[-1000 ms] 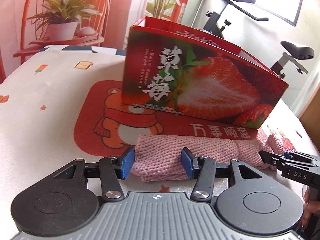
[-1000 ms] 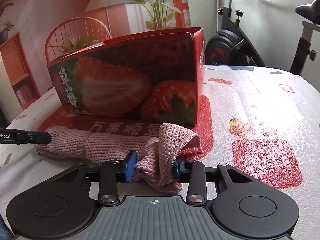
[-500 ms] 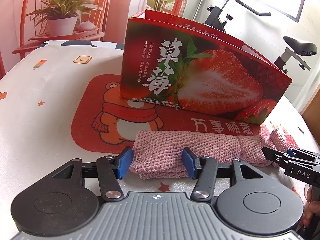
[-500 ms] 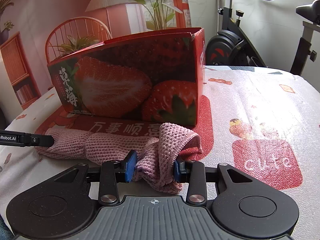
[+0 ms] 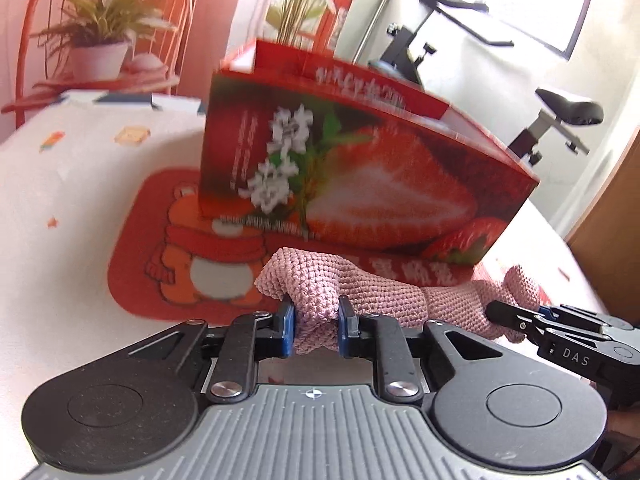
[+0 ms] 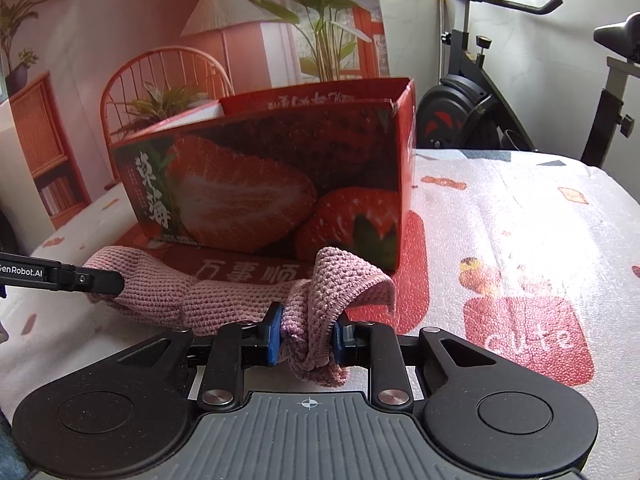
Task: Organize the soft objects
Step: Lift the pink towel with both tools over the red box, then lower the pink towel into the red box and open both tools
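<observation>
A pink knitted cloth (image 5: 384, 292), rolled into a long bundle, lies across the near edge of a red bear-print mat (image 5: 136, 248) on the surface (image 5: 60, 184), just in front of a red strawberry box (image 5: 360, 176) whose top stands open. The cloth stretches between the 2 claws, one at each end.

The left claw (image 5: 316, 326) has its blue pads closing on the cloth's left end, and the knit already bunches tightly between them, bulging up above the fingers. In the left wrist view the right claw's black fingers (image 5: 516, 320) reach in from the right and meet the cloth's far right end.

The right claw (image 6: 306, 334) is likewise closing on the right end of the cloth (image 6: 240, 292) — a folded flap of knit stands up between its pads and droops over the right one, and a wad hangs below the fingers. From this side the left claw's black finger (image 6: 80, 280) comes in from the left and touches the other end of the bundle.

The cloth sits near the strawberry box (image 6: 280, 184) but outside it, its middle resting on the mat's printed lettering. The surface (image 6: 520, 220) carries a white cover with small cartoon prints. An exercise bike (image 6: 480, 112) stands beyond the far edge.
</observation>
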Demonstrator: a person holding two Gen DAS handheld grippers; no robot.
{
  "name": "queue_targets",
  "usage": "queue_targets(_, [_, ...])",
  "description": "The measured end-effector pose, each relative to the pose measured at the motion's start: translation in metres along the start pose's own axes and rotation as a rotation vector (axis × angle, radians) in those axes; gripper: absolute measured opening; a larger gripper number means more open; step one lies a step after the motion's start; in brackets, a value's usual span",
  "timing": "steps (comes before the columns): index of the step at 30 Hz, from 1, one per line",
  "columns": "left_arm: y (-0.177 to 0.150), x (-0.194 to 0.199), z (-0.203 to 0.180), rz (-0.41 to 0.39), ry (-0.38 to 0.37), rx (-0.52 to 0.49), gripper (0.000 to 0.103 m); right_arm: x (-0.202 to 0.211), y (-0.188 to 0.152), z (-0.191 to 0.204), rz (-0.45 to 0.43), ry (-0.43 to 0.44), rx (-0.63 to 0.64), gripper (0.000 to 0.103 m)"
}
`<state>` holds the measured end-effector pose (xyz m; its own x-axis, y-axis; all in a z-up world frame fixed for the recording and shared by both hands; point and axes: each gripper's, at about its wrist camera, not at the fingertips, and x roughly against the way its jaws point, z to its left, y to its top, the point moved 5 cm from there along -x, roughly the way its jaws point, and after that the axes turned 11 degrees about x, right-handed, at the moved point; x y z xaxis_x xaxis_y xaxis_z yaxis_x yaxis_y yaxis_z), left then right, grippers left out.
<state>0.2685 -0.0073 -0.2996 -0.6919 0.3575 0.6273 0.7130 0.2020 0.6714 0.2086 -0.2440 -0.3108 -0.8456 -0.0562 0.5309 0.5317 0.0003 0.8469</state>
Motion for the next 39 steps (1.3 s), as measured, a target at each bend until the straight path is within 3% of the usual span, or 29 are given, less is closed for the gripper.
queue_targets(8, [0.065,0.052,-0.031,-0.205,-0.074,-0.054,0.022,0.049,0.082,-0.003,-0.24,0.004,0.059,0.022])
queue_targets(13, [0.105,0.045,-0.051,-0.237,-0.073,-0.096,0.022,0.046,0.134,-0.019,-0.282,-0.02,0.087,0.022])
queue_targets(18, [0.131,0.003,-0.055,-0.126,-0.003,-0.091,0.022,0.008,0.156,-0.033,-0.193,-0.025,0.065,0.022])
queue_targets(23, [0.138,-0.026,-0.054,-0.009,0.057,-0.168,0.022,-0.029,0.153,-0.035,-0.066,-0.016,0.036,0.022])
queue_targets(26, [0.137,-0.037,-0.048,0.063,0.072,-0.148,0.023,-0.046,0.148,-0.034,0.013,-0.017,0.02,0.022])
queue_targets(35, [0.135,-0.058,-0.046,0.132,0.117,-0.185,0.024,-0.072,0.145,-0.024,0.13,-0.032,0.035,0.022])
queue_targets(38, [0.136,-0.049,-0.052,0.087,0.118,-0.232,0.039,-0.069,0.143,-0.025,0.12,-0.045,0.038,0.027])
queue_targets(39, [0.136,-0.044,-0.056,0.071,0.116,-0.252,0.055,-0.067,0.143,-0.025,0.112,-0.052,0.047,0.034])
